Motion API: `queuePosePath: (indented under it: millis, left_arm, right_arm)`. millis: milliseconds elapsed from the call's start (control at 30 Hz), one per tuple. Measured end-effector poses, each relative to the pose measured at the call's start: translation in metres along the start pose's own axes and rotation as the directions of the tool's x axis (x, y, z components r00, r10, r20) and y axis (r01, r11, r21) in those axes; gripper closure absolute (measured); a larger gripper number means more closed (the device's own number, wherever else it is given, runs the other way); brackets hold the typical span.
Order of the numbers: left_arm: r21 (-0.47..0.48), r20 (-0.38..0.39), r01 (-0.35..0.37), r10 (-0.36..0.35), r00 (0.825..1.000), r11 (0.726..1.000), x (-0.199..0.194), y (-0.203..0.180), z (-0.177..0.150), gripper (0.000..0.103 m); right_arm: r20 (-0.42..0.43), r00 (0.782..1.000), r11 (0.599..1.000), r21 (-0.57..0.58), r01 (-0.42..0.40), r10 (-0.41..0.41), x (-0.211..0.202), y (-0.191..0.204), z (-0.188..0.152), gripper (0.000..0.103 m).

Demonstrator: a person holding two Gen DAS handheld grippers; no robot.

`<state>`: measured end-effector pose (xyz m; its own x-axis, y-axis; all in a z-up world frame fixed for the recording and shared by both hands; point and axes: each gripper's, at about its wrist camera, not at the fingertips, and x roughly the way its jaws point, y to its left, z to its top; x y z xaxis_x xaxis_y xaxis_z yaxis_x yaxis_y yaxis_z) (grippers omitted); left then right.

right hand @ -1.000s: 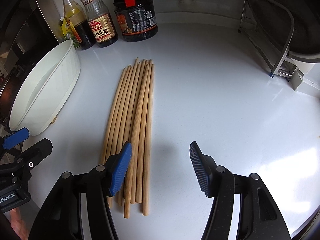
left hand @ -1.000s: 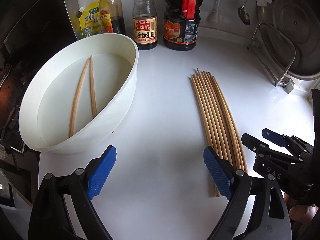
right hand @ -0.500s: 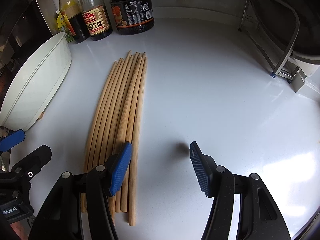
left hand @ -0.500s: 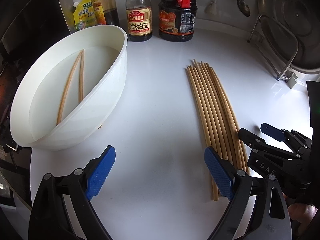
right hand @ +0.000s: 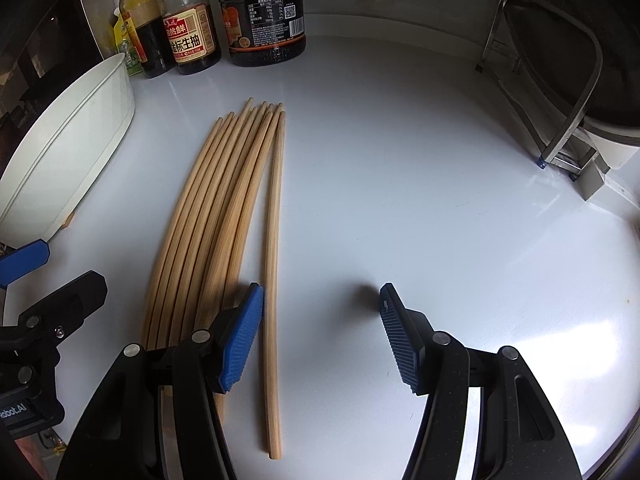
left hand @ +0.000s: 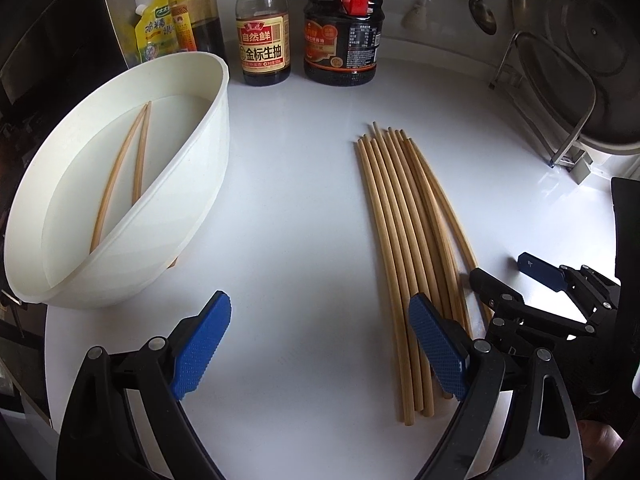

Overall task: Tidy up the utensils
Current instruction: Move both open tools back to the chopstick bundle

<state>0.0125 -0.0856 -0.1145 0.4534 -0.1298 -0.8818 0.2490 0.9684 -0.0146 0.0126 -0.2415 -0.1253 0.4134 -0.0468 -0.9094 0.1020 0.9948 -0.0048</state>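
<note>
Several wooden chopsticks (left hand: 404,224) lie side by side on the white counter; they also show in the right wrist view (right hand: 224,208). Two more chopsticks (left hand: 128,168) lie inside a white oval bowl (left hand: 192,184) on the left. My left gripper (left hand: 320,344) is open and empty above the counter between bowl and bundle. My right gripper (right hand: 320,336) is open and empty, low over the bundle's near end; its left pad (right hand: 242,338) sits beside the rightmost chopstick (right hand: 274,280), which lies slightly apart from the others. The right gripper also shows in the left wrist view (left hand: 516,280).
Sauce bottles (left hand: 264,28) and a dark jar (left hand: 344,24) stand at the back. A metal rack (left hand: 560,92) with a pot lid stands at the right. The bowl's side (right hand: 68,144) shows at the left of the right wrist view.
Both grippers have drawn back toward the near ends of the chopsticks. The right gripper has shifted right, so the rightmost chopstick now lies between its pads, slightly separated from the bundle.
</note>
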Motion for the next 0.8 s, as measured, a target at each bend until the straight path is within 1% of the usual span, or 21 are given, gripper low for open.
queuePosePath:
  millis: [167,267,367,567,633,800]
  left_arm:
    - [-0.012,-0.011,0.015,-0.015,1.0,1.0,0.01,-0.007,0.002,0.014]
    - [-0.004,-0.024,0.002,-0.003,1.0,1.0,0.017,-0.01,0.001,0.014]
    - [-0.015,-0.039,-0.003,0.002,0.999,1.0,0.024,-0.01,0.0,0.014]
    - [-0.032,-0.057,-0.039,0.037,0.998,0.999,0.036,-0.006,0.002,0.013]
    - [-0.04,-0.052,-0.037,0.035,0.998,0.999,0.037,-0.006,0.003,0.013]
    - [-0.026,-0.042,-0.05,0.049,0.998,0.998,0.037,-0.011,0.004,0.014]
  right_arm:
    - [0.005,1.0,1.0,0.013,0.002,-0.002,0.002,-0.013,-0.003,0.045]
    - [0.008,1.0,1.0,0.022,-0.009,0.009,0.002,-0.018,-0.006,0.045]
    - [0.013,1.0,1.0,0.016,-0.016,0.015,0.002,-0.02,-0.008,0.045]
    - [0.022,0.999,1.0,0.016,-0.023,0.023,0.003,-0.021,-0.006,0.045]
    - [0.024,0.999,1.0,0.014,-0.022,0.021,0.003,-0.021,-0.005,0.045]
    - [0.027,0.999,1.0,0.012,-0.023,0.023,0.004,-0.021,-0.005,0.045]
